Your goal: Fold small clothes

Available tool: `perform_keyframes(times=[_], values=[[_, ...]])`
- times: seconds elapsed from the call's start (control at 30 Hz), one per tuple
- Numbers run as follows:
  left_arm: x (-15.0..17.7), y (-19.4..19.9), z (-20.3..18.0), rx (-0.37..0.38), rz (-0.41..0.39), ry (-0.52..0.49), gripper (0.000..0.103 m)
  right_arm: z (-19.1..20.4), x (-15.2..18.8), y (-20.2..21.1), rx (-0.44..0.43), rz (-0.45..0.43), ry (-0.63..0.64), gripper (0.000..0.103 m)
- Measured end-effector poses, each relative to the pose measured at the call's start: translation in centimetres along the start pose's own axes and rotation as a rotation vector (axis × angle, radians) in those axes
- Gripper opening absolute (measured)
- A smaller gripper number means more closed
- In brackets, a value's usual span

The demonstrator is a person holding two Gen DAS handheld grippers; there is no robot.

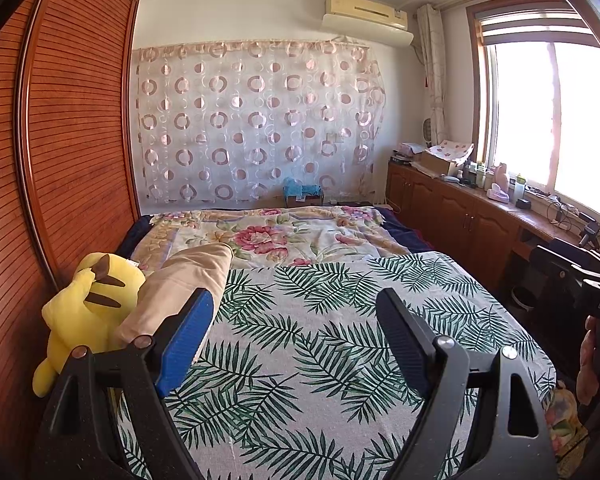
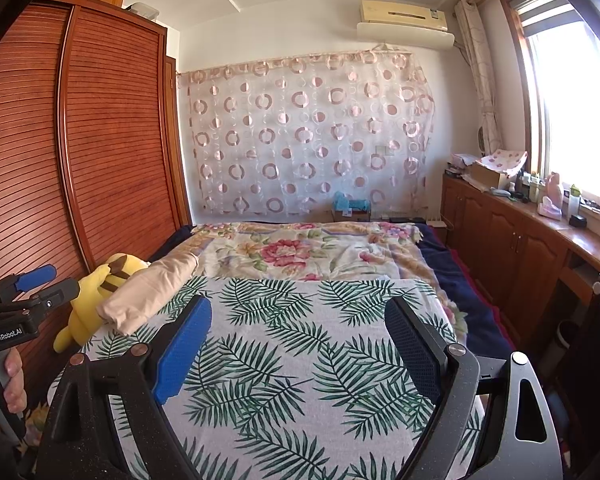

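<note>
Both grippers, L point(image 1: 296, 312) & R point(image 2: 298, 320), jaws spread wide, empty, above palm-leaf-print bed cover point(image 2: 300, 360); folded beige cloth point(image 2: 148, 296) at bed's left edge.

On the bed point(image 2: 452, 312) there are three spreads: one palm-leaf cloth point(image 2: 300, 360) at the near end, one rose-patterned quilt point(image 2: 300, 252) toward the far edge, and one dark blue blanket point(image 2: 460, 304) along the right edge. One folded beige garment point(image 2: 148, 296) lies at the palm-leaf cloth's far left corner. One yellow plush toy point(image 2: 88, 304) sits at the bed's left edge. Two grippers are counted: the left gripper point(image 1: 296, 336) and the right gripper point(image 2: 300, 340), each with two spread fingers. One air conditioner point(image 2: 404, 20) and one circle-patterned curtain point(image 2: 308, 136) hang on the far wall.
</note>
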State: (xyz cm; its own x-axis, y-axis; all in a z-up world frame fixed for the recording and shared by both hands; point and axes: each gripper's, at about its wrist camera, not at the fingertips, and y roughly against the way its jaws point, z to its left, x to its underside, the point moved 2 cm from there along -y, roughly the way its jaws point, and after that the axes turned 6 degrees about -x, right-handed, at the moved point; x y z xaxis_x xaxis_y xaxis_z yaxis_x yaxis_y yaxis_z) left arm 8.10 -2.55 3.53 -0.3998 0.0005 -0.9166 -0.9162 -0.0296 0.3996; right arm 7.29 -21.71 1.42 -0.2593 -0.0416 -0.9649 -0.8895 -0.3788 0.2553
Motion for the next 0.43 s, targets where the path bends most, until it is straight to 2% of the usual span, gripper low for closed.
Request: perform_keyframes(times=[0.43], values=[[0.11, 0.04, -0.02, -0.001, -0.001, 0.0, 0.084, -0.09, -0.11, -0.13, 0.002, 0.002, -0.003, 0.089]])
